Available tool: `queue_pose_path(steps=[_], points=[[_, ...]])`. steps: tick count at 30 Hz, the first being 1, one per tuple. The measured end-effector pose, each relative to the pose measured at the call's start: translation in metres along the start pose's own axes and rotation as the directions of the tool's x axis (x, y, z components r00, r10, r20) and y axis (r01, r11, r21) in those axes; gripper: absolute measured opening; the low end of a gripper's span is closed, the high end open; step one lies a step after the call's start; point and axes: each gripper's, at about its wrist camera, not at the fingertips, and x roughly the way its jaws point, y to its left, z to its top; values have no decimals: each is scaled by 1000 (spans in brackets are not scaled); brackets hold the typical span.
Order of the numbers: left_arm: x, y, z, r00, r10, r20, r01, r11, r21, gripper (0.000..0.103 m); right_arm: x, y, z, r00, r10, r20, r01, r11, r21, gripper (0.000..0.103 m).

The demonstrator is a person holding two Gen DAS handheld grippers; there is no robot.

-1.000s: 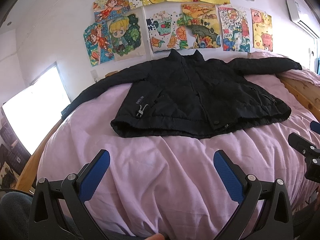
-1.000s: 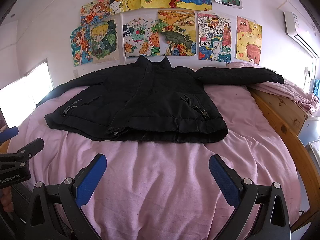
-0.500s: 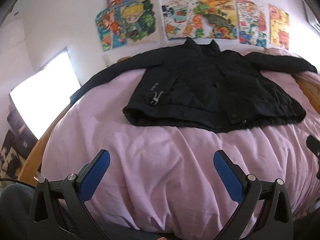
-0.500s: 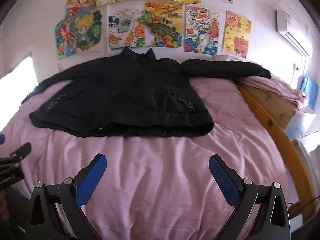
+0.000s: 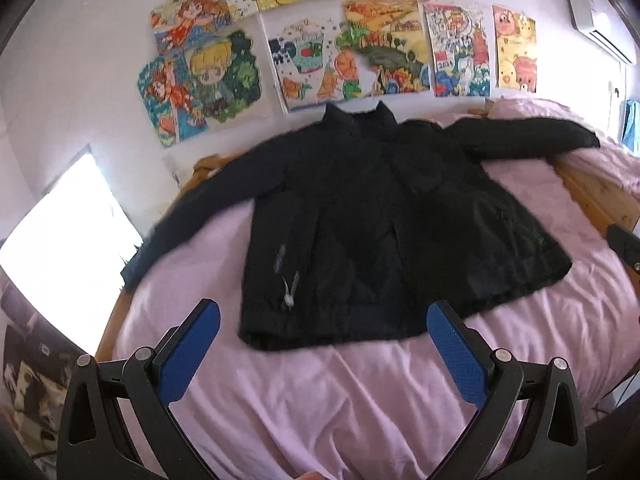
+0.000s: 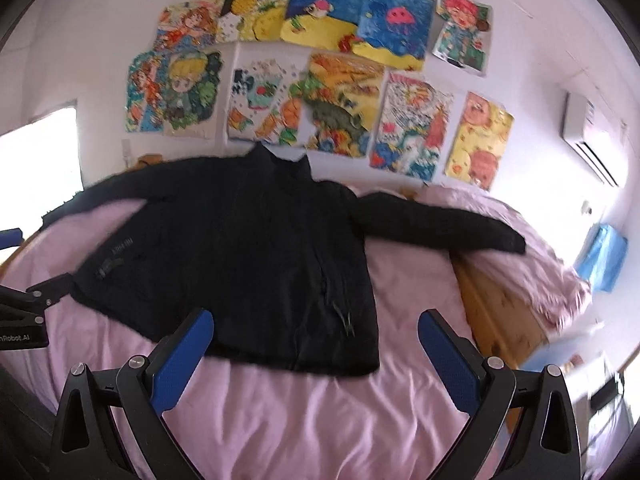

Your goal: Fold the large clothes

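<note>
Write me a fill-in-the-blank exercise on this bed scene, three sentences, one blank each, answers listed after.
1. The black jacket lies spread flat on a bed sheet whose colour is ____.
2. Both sleeves of the jacket are stretched ____, away from its body.
3. The left tool and the right tool are both ____, gripping nothing.

Missing words: pink; outward; open

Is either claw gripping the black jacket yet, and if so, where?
No. The left claw and right claw are both open and empty, short of the jacket, which lies spread flat on the bed.
</note>
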Motion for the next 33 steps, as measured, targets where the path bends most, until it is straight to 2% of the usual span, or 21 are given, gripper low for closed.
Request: queue_pose_path(steps=[3, 6, 8, 10, 14, 16, 20, 22, 25, 28, 30, 33], points=[[-13, 5, 32, 998, 35, 45, -37, 999, 26, 102, 11, -6, 31, 996, 91, -23, -90, 996, 13, 103], [-7, 11, 67, 999, 45, 20, -46, 999, 16, 102, 37, -19, 61, 987, 153, -39, -151, 987, 64, 103], [6, 13, 93, 1000, 23, 5, -23, 1000, -1, 102, 62, -31, 79, 982, 179, -53, -172, 979, 107, 103], [25, 14, 119, 999, -28, 26, 29, 998, -51, 102, 89, -48, 95, 980, 191, -55, -181, 971, 158, 103], [78, 14, 161, 987, -140, 75, 151, 972, -181, 102, 144, -98, 116, 982, 177, -69, -157, 960, 232, 103], [116, 7, 184, 981, -178, 82, 192, 958, -215, 102, 168, -129, 120, 990, 131, -58, -114, 963, 243, 103], [208, -21, 220, 975, -217, 55, 223, 954, -202, 102, 209, -199, 116, 1000, -17, -2, 17, 967, 254, 103], [250, -40, 222, 974, -226, 23, 226, 959, -172, 102, 222, -230, 105, 998, -65, 23, 56, 957, 285, 103], [310, -67, 220, 967, -252, -28, 245, 957, -153, 102, 242, -274, 89, 987, -161, -29, 162, 940, 302, 103], [354, -91, 212, 962, -267, -63, 255, 954, -160, 102, 258, -315, 75, 966, -242, -89, 258, 895, 363, 103], [375, -113, 214, 957, -280, -75, 267, 952, -150, 102, 268, -342, 69, 959, -254, -127, 284, 858, 428, 103], [406, -146, 222, 964, -255, -80, 245, 963, -112, 102, 275, -382, 58, 938, -295, -181, 345, 769, 538, 103]])
